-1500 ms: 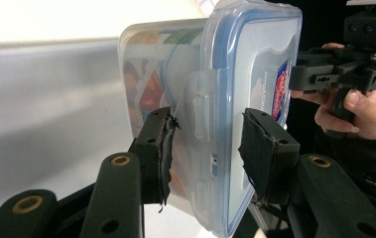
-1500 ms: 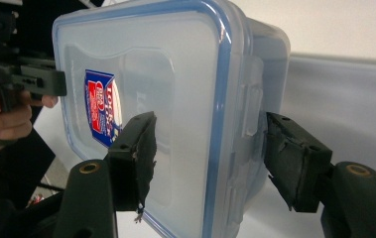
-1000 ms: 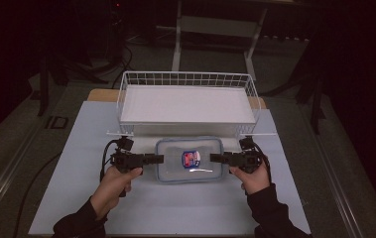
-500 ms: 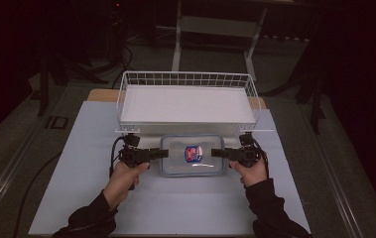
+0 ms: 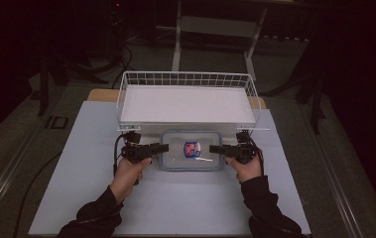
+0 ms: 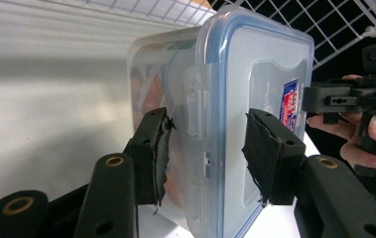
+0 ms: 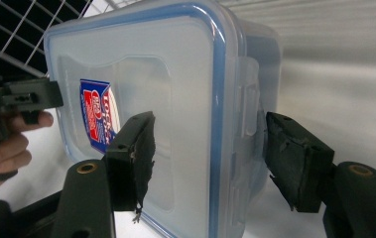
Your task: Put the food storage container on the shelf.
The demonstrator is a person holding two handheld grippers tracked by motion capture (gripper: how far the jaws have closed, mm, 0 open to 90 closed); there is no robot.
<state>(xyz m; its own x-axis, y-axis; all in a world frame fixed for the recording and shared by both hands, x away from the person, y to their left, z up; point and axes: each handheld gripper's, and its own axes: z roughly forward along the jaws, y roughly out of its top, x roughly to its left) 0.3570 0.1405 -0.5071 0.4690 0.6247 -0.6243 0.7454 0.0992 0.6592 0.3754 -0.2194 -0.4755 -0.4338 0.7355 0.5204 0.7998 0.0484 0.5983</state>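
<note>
So the clear plastic container (image 5: 191, 156) with the blue-rimmed lid sat on the white surface (image 5: 76, 163), just in front of the white wire basket (image 5: 185, 101). The left gripper (image 5: 161, 147) had its fingers (image 6: 153, 153) spread around the container's left end, lid latch between them, not clamped as far as I could see. Same deal with the right gripper (image 5: 214, 148): fingers (image 7: 136, 153) wide apart, straddling the right end. Red and blue sticker (image 7: 97, 114) on the lid.
</note>
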